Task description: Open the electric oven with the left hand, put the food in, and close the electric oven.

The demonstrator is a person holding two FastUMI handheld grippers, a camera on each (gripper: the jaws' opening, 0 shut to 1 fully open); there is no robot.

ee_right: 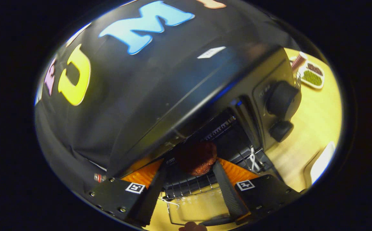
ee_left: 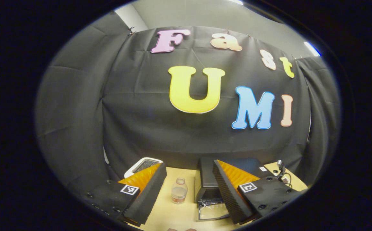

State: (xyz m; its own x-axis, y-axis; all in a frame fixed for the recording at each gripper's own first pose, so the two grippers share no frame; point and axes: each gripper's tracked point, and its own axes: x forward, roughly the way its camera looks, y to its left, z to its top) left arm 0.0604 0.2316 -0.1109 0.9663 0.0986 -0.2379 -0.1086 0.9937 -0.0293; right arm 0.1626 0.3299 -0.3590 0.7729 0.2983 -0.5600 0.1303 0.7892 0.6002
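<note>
Black oven: the boxy black metal electric oven [ee_right: 173, 96] sits on the pale wooden table [ee_right: 317, 118]. Its glass door [ee_right: 199, 202] hangs open and lies flat in front.
Left gripper pose: the left gripper [ee_left: 189, 173] is held up high and back from the table, pointing at the cloth wall. Its two fingers are spread wide with nothing between them.
Right gripper pose: the right gripper [ee_right: 190, 168] is tilted and reaches into the oven mouth. Its fingers sit on each side of the food; I cannot tell if both press on it.
Food: one round, dark red-brown, bumpy patty [ee_right: 197, 157] is at the front of the wire rack [ee_right: 189, 183], just inside the oven.
Knobs: two round black knobs [ee_right: 282, 96] sit on the oven's front, one big above one small.
Bottle: one small clear plastic bottle [ee_left: 179, 192] stands on the table beside the oven, seen between the left fingers.
Trays: one white tray [ee_left: 142, 165] sits far left by the wall. One small dish with green and brown bits [ee_right: 313, 75] sits far off to the right.
Finger texture: the pads are ribbed foam.
</note>
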